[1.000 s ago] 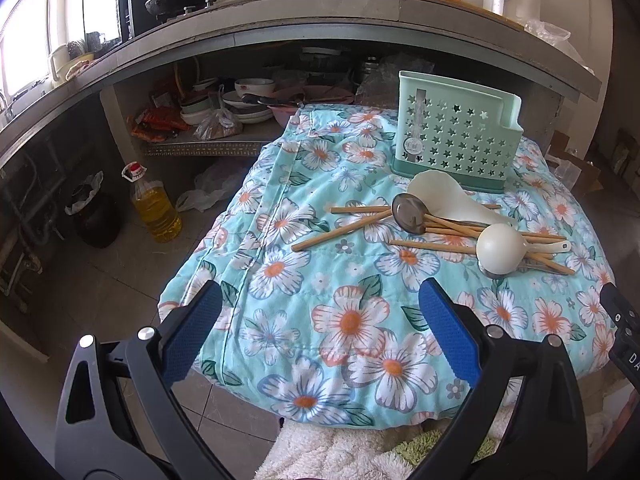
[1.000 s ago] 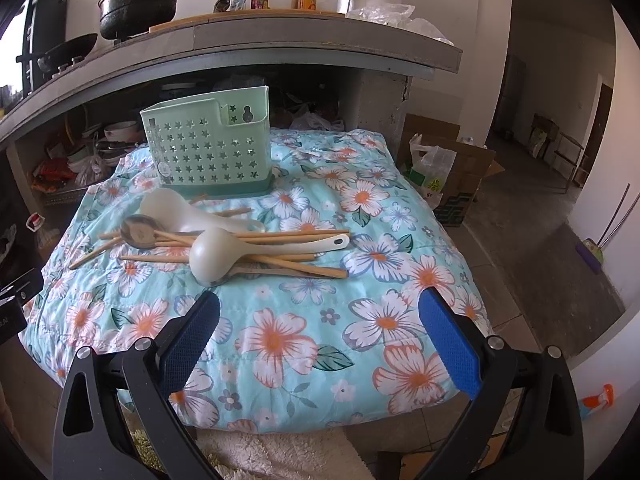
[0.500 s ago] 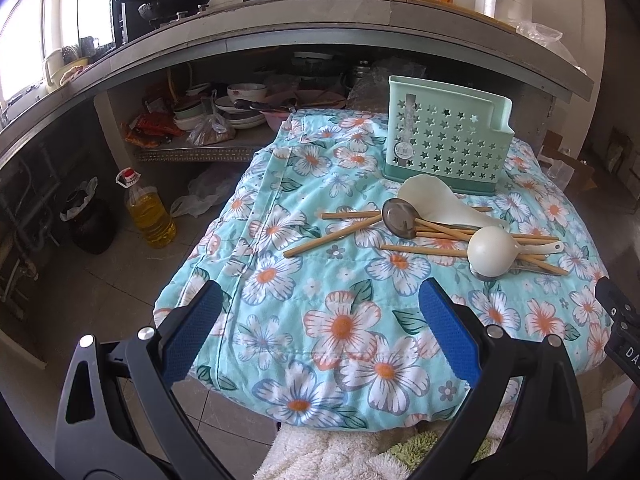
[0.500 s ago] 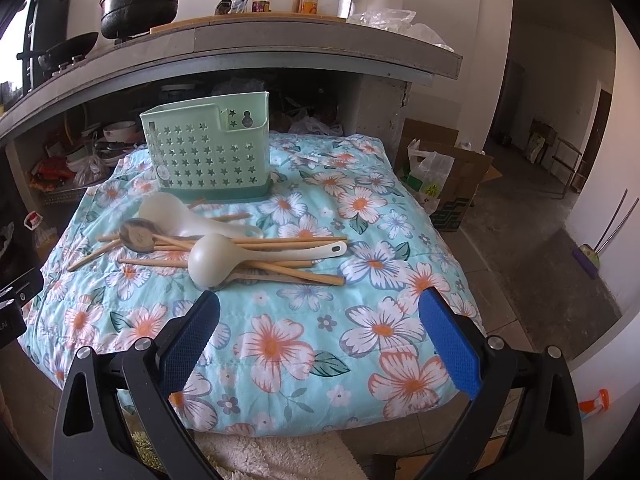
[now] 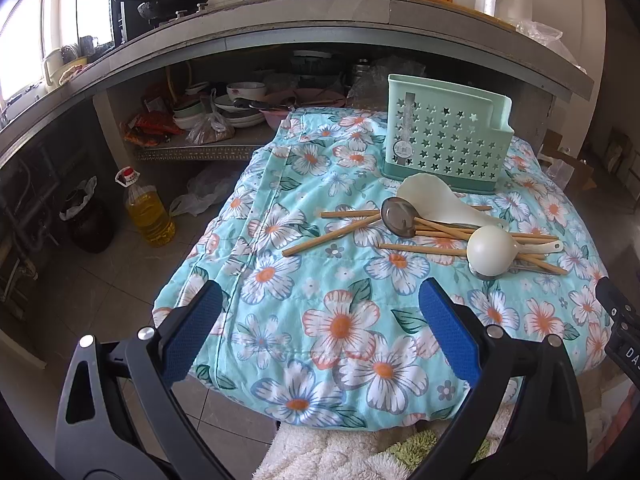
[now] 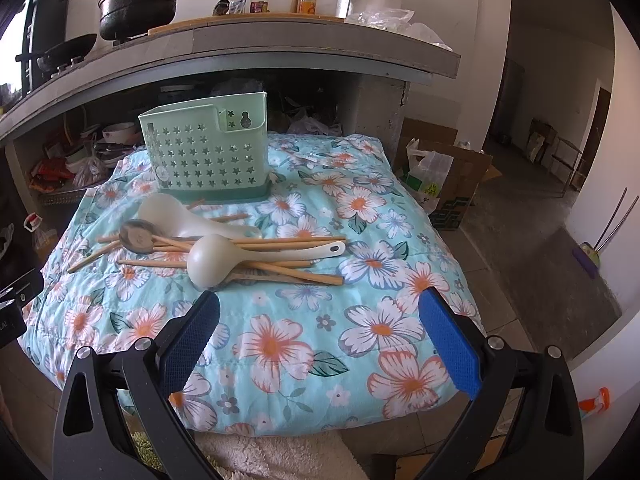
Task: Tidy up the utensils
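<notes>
A pile of utensils lies on a floral cloth-covered table (image 5: pixel 340 320) (image 6: pixel 360 280): a white ladle (image 5: pixel 490 250) (image 6: pixel 212 260), a white rice paddle (image 5: pixel 428 198) (image 6: pixel 168 210), a metal spoon (image 5: pixel 398 216) (image 6: pixel 138 236) and several wooden chopsticks (image 5: pixel 332 236) (image 6: pixel 280 240). A mint-green perforated utensil holder (image 5: pixel 444 132) (image 6: pixel 204 152) stands upright behind them. My left gripper (image 5: pixel 320 320) is open and empty above the table's near left edge. My right gripper (image 6: pixel 320 320) is open and empty above the near right part.
A concrete counter (image 5: pixel 320 20) with pots and bottles overhangs the far side. Shelves with bowls (image 5: pixel 240 100) sit beneath it. An oil bottle (image 5: pixel 148 212) stands on the floor at left. A cardboard box (image 6: pixel 452 184) stands at right. A fluffy mat (image 6: pixel 280 456) lies below.
Both grippers have drawn slightly closer to the table and utensils. Both stay open and empty.
</notes>
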`<state>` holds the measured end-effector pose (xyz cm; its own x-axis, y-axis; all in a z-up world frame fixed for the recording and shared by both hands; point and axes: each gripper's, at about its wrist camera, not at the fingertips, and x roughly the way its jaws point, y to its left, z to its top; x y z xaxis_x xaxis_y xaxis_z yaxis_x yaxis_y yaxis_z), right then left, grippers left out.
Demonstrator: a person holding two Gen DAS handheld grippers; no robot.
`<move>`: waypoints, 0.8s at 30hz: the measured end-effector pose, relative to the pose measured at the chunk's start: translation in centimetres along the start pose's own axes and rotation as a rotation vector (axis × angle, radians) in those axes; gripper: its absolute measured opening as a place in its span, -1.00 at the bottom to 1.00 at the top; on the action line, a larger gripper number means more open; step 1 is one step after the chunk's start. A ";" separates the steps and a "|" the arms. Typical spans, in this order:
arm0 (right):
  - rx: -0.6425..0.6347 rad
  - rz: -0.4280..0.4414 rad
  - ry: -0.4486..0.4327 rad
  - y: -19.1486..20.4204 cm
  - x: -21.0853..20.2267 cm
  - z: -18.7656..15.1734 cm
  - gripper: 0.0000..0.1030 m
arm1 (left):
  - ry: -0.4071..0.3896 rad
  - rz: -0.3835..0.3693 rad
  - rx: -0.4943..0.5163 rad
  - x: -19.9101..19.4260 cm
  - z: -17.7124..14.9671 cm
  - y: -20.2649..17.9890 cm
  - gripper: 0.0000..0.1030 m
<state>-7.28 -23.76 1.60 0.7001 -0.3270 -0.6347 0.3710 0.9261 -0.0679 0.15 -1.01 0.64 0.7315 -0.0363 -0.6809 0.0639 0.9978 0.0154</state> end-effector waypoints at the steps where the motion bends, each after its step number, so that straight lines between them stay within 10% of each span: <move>1: 0.000 0.000 0.000 0.0 0.0 0.0 0.88 | 0.000 -0.001 0.000 0.0 0.0 0.0 0.84; 24: -0.003 0.000 0.002 0.1 0.0 -0.1 0.88 | 0.006 0.004 -0.003 0.1 -0.2 0.4 0.84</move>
<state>-7.26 -23.70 1.51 0.6988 -0.3265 -0.6364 0.3694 0.9266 -0.0698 0.09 -0.61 0.42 0.7279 -0.0316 -0.6850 0.0584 0.9982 0.0161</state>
